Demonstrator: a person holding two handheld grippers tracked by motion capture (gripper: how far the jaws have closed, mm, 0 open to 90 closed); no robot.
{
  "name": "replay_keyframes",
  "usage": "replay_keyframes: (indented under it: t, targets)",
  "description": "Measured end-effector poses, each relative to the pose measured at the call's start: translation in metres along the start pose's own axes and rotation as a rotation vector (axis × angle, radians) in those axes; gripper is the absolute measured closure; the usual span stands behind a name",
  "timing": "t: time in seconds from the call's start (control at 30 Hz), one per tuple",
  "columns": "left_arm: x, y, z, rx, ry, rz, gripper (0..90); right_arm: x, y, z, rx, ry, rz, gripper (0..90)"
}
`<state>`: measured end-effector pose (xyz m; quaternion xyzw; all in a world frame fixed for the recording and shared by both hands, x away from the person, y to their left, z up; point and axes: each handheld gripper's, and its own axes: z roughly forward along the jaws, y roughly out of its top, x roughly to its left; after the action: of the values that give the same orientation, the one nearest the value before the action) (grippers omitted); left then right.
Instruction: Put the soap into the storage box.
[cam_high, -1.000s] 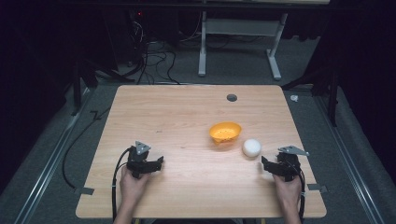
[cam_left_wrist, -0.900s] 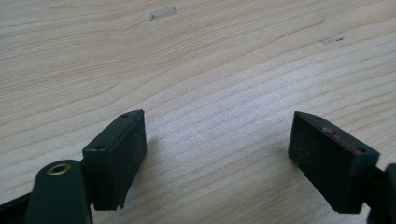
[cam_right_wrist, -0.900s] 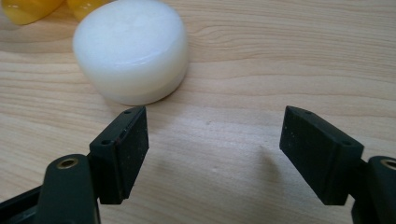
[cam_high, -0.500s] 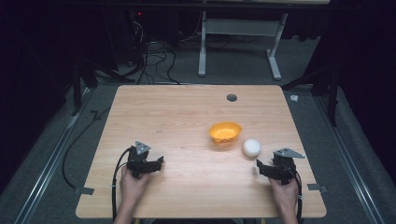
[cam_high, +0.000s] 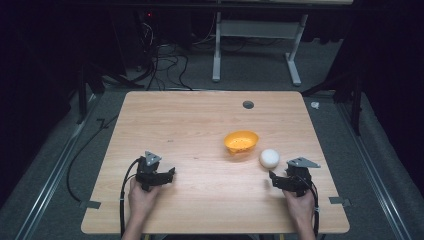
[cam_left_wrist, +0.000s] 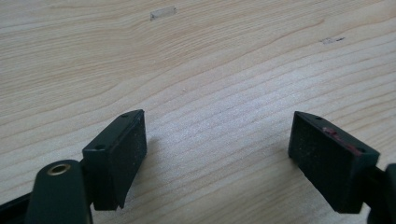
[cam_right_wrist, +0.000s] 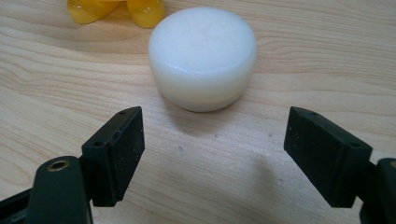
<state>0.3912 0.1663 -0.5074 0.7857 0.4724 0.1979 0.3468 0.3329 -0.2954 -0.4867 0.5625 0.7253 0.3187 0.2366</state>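
- High view: table (cam_high: 200, 150) evenly lit from above; surroundings near black, slightly soft.
- Tool views: bright, sharp wood grain; soft shadow under white puck (cam_right_wrist: 202, 56); nearest tool parts blurred.

We read this as lab or test room, not home. Plain wooden worktop (cam_high: 190, 130) stands alone on grey carpet (cam_high: 65, 165), surroundings kept dark. Tangle of black cables (cam_high: 160, 65) lies on floor behind it, beside white metal frame legs (cam_high: 255, 55) of another bench. Tape marks (cam_high: 90, 204) sit by worktop corners; round grommet hole (cam_high: 248, 104) near far edge.
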Motion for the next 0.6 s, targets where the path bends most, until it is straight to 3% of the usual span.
replay_keyframes:
  t: [0.6]
  targets:
    - [0.0,0.0,0.0,0.001,0.0,0.0,19.9,0.008,0.015,0.013,0.01,0.02,-0.019,16.2]
